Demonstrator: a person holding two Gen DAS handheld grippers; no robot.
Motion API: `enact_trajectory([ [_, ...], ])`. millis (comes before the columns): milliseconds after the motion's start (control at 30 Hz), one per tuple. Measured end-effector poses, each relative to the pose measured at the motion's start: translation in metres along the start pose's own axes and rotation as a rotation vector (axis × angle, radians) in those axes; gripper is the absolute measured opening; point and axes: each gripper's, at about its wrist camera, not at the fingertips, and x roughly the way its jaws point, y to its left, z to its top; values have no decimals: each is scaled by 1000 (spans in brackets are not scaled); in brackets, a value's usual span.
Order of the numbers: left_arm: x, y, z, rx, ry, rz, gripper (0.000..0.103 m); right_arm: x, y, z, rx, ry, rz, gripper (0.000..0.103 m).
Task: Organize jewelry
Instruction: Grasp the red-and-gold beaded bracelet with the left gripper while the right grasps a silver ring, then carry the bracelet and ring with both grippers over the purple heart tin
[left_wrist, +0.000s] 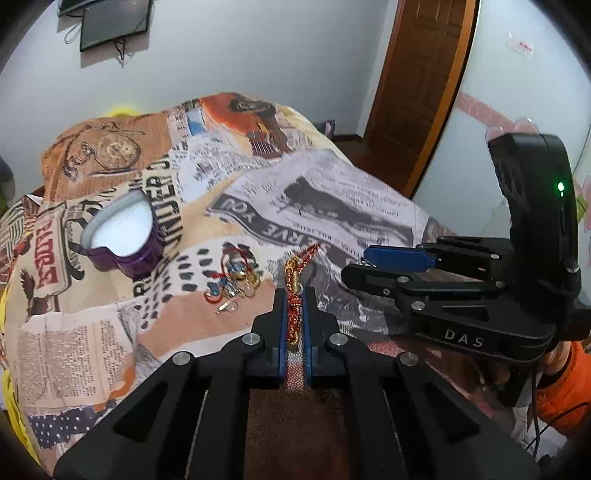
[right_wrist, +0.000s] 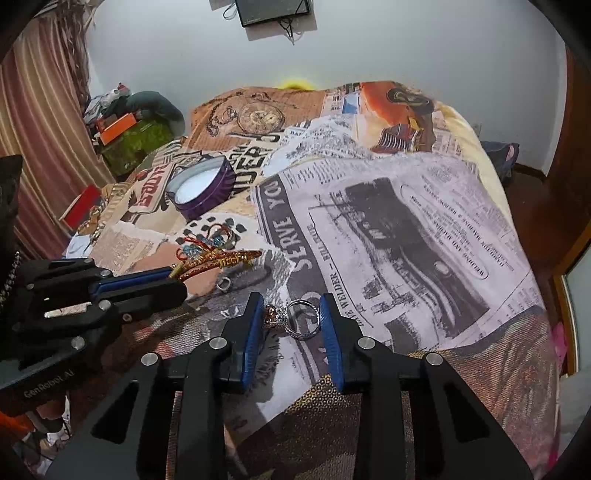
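Note:
In the left wrist view my left gripper (left_wrist: 293, 293) is shut on a red-and-gold braided cord bracelet (left_wrist: 294, 314), whose gold-wrapped end sticks out past the fingertips. A silver ring with a stone (right_wrist: 304, 319) stands between the blue pads (right_wrist: 330, 332) of my right gripper (right_wrist: 290, 299), and both pads touch it. A purple heart-shaped box (left_wrist: 122, 240), open with a white inside, lies to the far left. A small pile of earrings and rings (left_wrist: 234, 280) lies between the box and the bracelet. Each gripper shows in the other's view: the right gripper (left_wrist: 354, 264) and the left gripper (right_wrist: 177, 280) with the bracelet (right_wrist: 221, 260).
Everything lies on a soft, bumpy newspaper-print bedspread (right_wrist: 406, 221). A small silver piece (right_wrist: 224, 283) lies loose near the left gripper. A wooden door (left_wrist: 417, 92) is at the back right, and clutter and a curtain (right_wrist: 44, 122) at the far left. An orange sleeve (left_wrist: 565, 387) shows.

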Motion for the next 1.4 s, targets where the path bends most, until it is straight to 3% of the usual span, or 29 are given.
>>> enact_trajectory([
  [433, -48, 23, 22, -45, -146, 66, 6, -27, 24, 30, -25, -117, 11, 28],
  [767, -76, 67, 40, -84, -250, 158, 6, -24, 56, 64, -92, -190, 45, 28],
  [1067, -67, 112, 47, -131, -248, 212, 6, 3, 73, 94, -122, -200, 83, 28],
  [1400, -22, 154, 50, -171, -173, 252, 6, 49, 84, 124, -149, -137, 64, 28],
])
